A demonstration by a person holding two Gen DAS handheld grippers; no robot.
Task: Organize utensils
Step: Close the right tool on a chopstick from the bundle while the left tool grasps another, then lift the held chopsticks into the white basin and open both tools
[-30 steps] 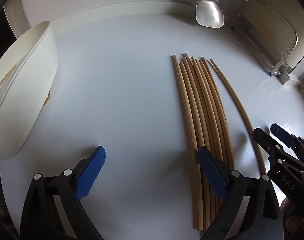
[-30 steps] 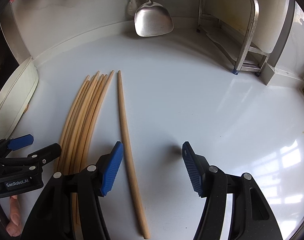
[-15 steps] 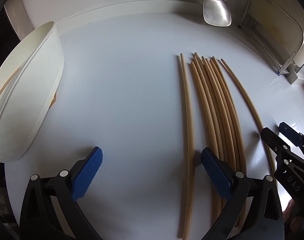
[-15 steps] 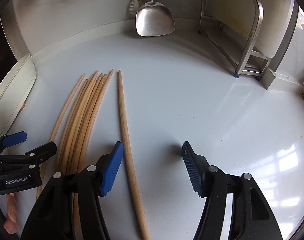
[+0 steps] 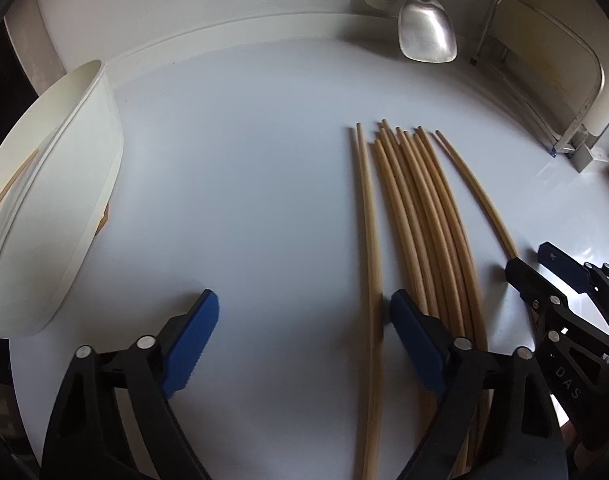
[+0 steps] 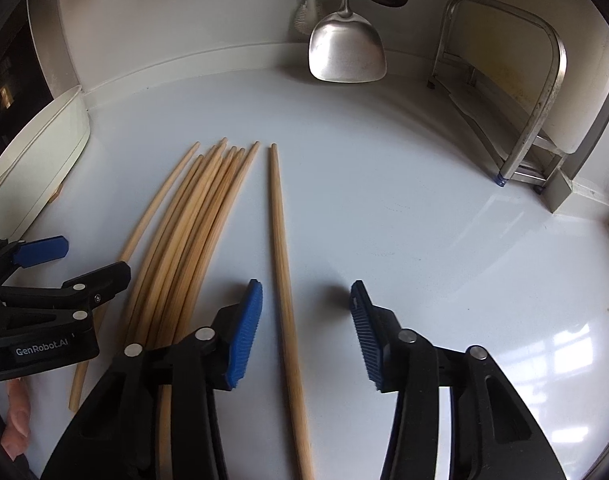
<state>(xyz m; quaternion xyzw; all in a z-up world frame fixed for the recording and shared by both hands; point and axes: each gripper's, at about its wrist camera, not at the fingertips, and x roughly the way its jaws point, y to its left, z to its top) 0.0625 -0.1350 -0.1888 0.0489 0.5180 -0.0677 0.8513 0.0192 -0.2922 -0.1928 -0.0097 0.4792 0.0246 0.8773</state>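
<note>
The left gripper is angled steeply downward, and its blue-padded jaws have just been closing, though a wide gap is kept between them and nothing is pressed by the pads. The right gripper is tilted down likewise; its jaws have also just been closing and are held partly apart, gripping nothing. Fingertips of the person's left hand are seen behind the left gripper.

Tabletop: chopstick bundle in the middle
Bundle's right: single chopstick, apart
Far left: tub
Behind: spatula hanging
</note>
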